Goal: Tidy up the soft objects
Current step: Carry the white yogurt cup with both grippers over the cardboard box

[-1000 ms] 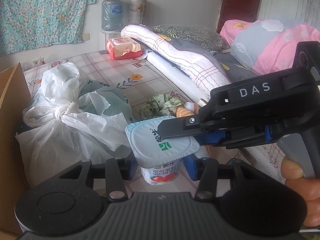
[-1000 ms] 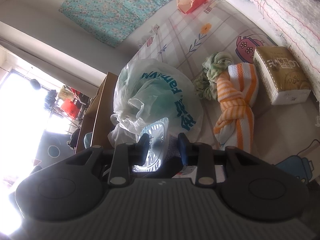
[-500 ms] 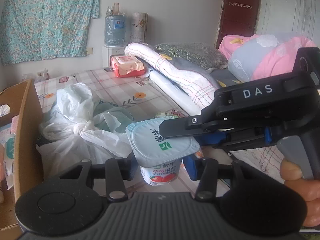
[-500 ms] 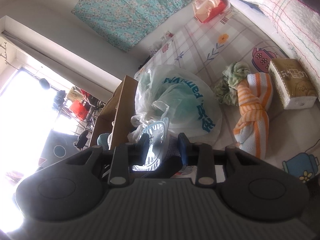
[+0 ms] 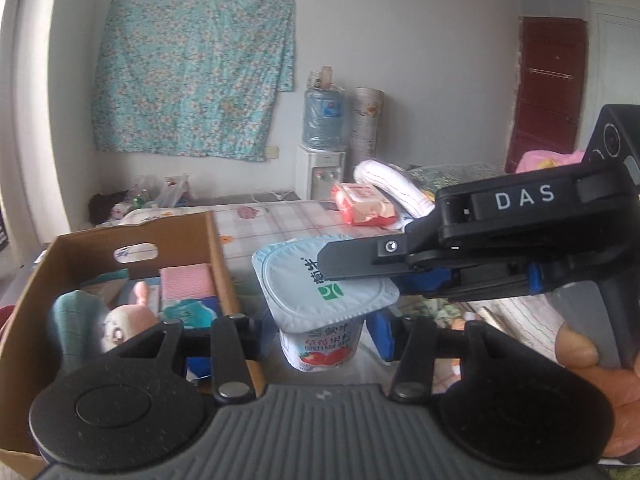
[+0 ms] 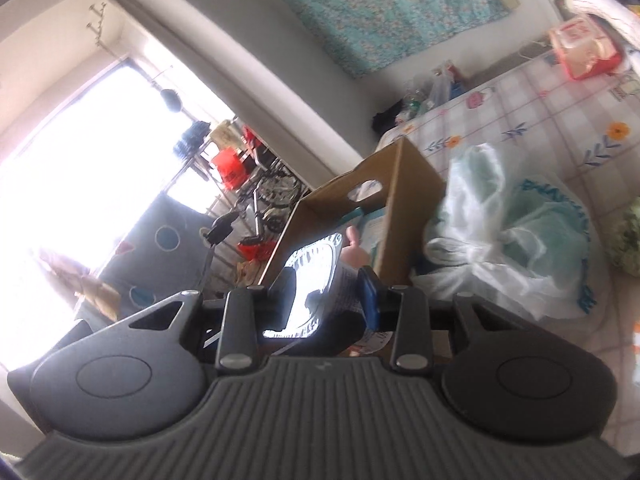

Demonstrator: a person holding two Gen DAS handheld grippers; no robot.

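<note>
While the yogurt cup (image 5: 324,308) hangs in the air just beside the cardboard box (image 5: 120,240), both tools hold it; the left gripper (image 5: 320,328) has its jaws clamped on the cup's sides, and the right gripper (image 6: 330,294) has its jaws clamped on the lid and the bottom; a pink soft toy (image 5: 124,320) lies in the box; a tied plastic bag (image 6: 520,240) sits on the bed (image 6: 540,120), touching the box.

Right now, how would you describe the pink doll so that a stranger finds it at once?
Find the cardboard box left of the yogurt cup. The pink doll lies at its near end, in front of a pink pack. It alone has a face and an ear sticking up; its neighbours are flat packs.
</note>
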